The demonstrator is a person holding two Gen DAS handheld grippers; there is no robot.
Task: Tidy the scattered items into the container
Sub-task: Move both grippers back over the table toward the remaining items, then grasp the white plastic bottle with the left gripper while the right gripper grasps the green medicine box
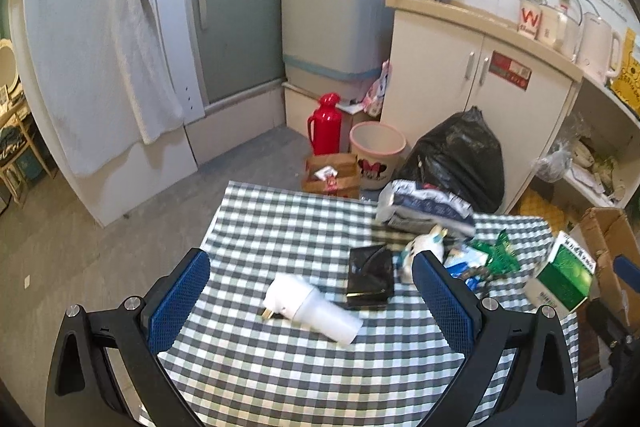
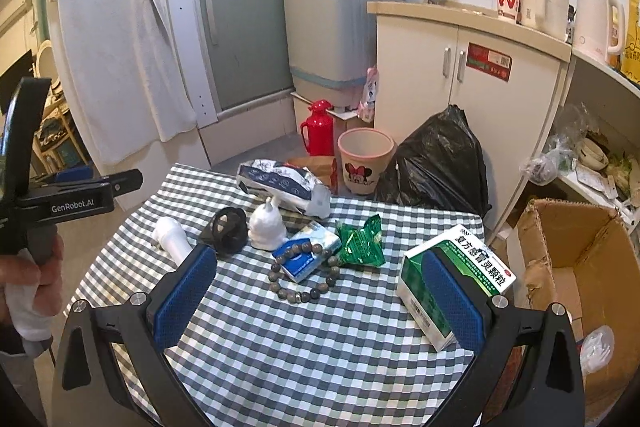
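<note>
On the checked tablecloth (image 1: 280,227) lie a white plug-like cylinder (image 1: 308,303), a black packet (image 1: 370,277), a white figurine (image 1: 424,251), a tissue pack (image 1: 424,209), a green sachet (image 1: 496,251) and a green medicine box (image 1: 560,275). My left gripper (image 1: 312,303) is open, and the cylinder shows in its gap, unclamped. My right gripper (image 2: 320,301) is open above a bead bracelet (image 2: 304,275) that lies around a blue-white pack (image 2: 308,253). Its right finger stands in front of the medicine box (image 2: 476,259). An open cardboard box (image 2: 572,267) stands right of the table.
A hand (image 2: 32,267) holds the left device's black body (image 2: 76,203) at the table's left edge. Beyond the table stand a black rubbish bag (image 2: 436,163), a pink bin (image 2: 364,163), a red thermos (image 2: 318,129), a white cabinet (image 2: 480,75) and a washing machine (image 2: 340,11).
</note>
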